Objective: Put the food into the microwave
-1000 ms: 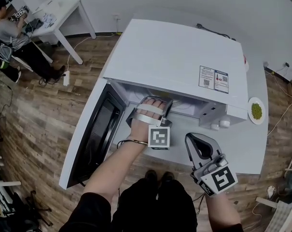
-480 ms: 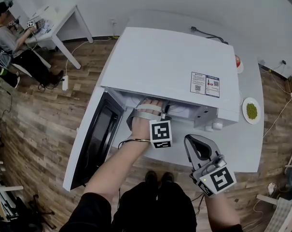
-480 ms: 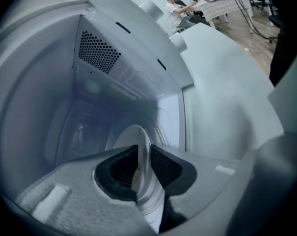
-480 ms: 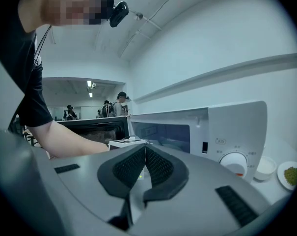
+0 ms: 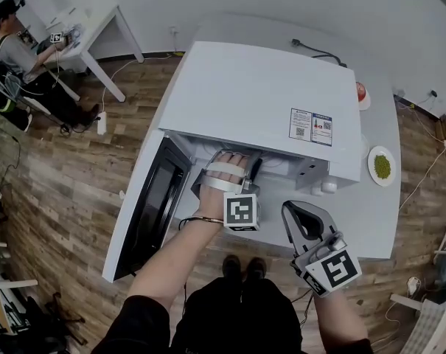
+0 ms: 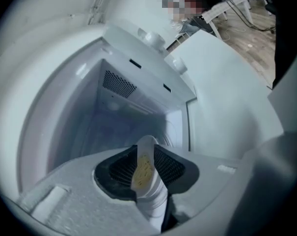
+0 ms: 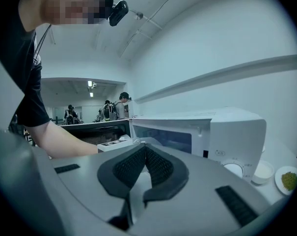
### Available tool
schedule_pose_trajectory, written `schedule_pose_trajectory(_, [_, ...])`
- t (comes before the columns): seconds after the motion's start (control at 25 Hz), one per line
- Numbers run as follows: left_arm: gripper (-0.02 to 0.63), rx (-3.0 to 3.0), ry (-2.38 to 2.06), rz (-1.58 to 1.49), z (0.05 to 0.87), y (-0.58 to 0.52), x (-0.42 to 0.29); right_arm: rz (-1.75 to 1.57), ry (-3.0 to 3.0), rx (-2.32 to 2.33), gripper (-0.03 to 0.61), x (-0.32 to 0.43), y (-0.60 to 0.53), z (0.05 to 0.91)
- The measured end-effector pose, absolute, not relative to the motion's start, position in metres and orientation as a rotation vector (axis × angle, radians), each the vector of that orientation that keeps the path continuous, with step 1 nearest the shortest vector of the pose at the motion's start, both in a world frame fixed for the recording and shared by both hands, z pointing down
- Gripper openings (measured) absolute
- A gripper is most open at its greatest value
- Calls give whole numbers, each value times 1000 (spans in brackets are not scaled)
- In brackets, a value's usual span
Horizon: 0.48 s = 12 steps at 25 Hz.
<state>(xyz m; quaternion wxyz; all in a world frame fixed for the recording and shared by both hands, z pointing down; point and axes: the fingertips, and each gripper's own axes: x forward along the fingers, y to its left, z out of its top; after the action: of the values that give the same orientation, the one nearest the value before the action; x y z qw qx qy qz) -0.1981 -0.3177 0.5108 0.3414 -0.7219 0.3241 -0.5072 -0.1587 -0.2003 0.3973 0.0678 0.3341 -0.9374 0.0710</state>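
The white microwave [image 5: 259,102] stands on the white table [image 5: 370,227] with its door [image 5: 145,205] swung open to the left. My left gripper [image 5: 234,162] reaches into its mouth. In the left gripper view, a white plate [image 6: 150,193] with yellow food [image 6: 143,168] stands edge-on between the left gripper's [image 6: 146,154] pads, inside the cavity. Those jaws have just been opening, and their black inner faces show on both sides of the rim. My right gripper [image 5: 302,214] hangs in front of the table, shut, with nothing in it; its pads meet at the tip.
A small plate of green food [image 5: 382,166] lies on the table right of the microwave, with a red object [image 5: 361,91] behind it. Two small white cups [image 5: 327,187] stand by the microwave's front right corner. A person sits at a desk [image 5: 97,17] far left.
The left hand stays in the microwave's mouth and looks slightly higher. The right gripper hangs in nearly the same place. The head view has shifted a little.
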Motion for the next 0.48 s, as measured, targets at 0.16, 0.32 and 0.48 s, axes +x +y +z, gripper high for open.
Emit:
schedule_pose_trajectory(0.16, [85, -1944, 910, -1231, 482, -290, -197, 189, -2837, 998, 14, -160, -191, 381])
schedule_pose_trajectory(0.32, [36, -2077, 975, -1148, 445, -252, -195, 167, -2839, 1005, 14, -159, -174, 359])
schedule_pose_trajectory(0.48, [12, -2151, 1005, -1080, 405, -212, -190, 139, -2839, 1006, 14, -156, -151, 335])
